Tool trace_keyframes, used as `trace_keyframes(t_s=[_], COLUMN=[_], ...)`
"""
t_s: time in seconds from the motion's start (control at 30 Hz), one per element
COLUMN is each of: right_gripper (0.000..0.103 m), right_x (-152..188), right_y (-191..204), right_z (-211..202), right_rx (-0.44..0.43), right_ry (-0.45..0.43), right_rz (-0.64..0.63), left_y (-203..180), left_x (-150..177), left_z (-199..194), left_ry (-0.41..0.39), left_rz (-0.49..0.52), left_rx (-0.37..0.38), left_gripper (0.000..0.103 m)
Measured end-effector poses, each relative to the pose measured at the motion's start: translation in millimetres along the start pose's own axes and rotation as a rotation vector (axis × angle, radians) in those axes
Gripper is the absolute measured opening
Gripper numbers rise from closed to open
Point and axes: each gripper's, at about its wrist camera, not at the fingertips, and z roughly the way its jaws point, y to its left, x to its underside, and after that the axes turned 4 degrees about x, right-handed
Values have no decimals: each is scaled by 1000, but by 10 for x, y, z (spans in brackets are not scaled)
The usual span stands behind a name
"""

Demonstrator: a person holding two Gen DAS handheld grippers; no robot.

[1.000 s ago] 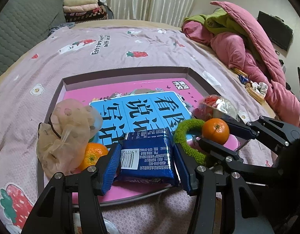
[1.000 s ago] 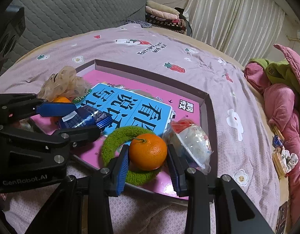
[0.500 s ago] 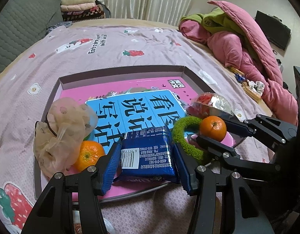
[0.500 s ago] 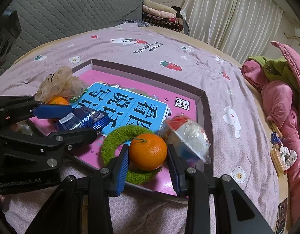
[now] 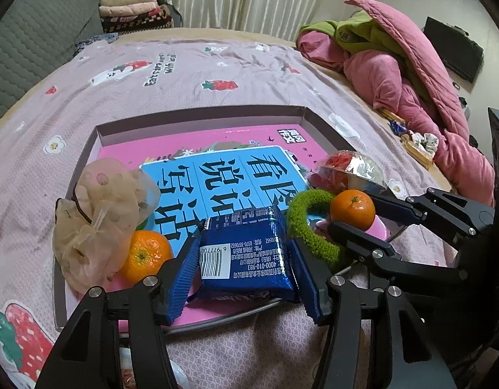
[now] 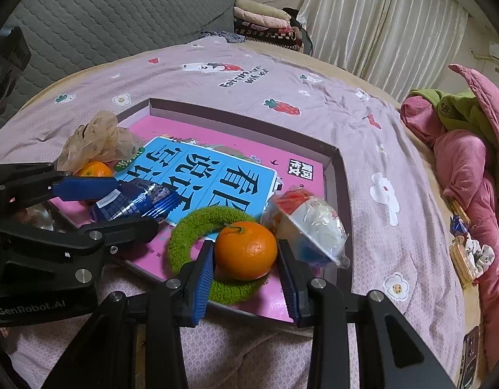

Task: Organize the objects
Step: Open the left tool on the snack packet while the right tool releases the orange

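A shallow purple tray [image 5: 197,113] lies on the bed with a pink and blue book [image 5: 223,178] in it. My left gripper [image 5: 244,243] has a blue snack packet [image 5: 246,253] between its blue pads at the tray's near edge. Its jaws are opening, while the pads still touch the packet's sides. My right gripper [image 6: 245,246] is shut on an orange [image 6: 246,251], just above a green fuzzy ring [image 6: 191,227]. A second orange [image 5: 147,254] sits beside a crumpled beige bag [image 5: 100,210] at the tray's left.
A clear-wrapped red and white item [image 6: 311,227] rests in the tray's right corner. Pink and green bedding [image 5: 395,74] is heaped at the far right. Small wrapped snacks [image 6: 466,253] lie off the right side of the strawberry-print sheet [image 5: 184,64].
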Motion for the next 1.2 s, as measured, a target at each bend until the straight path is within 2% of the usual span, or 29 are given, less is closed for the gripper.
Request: trace_keyframes(t_s=[1.03,1.13,1.17,1.2], right_gripper=[44,45,47,56], right_x=[4,-4,-7,-7], right_y=[-28,-31,-30,-23], right_z=[-27,-41,-43,-46], right_rx=[3,3,3,-1], right_ry=[-12,-20,-20,-23], right_rz=[10,10,9,5], left_y=[6,11,14,13], left_x=[-8,-20,-23,-25], left_z=[-76,-99,-107,-113], left_ry=[-11,-17,-16,-17], left_rz=[-3,-7,-11,-14], left_rx=[8,14,23,34], left_gripper=[62,66,72,73])
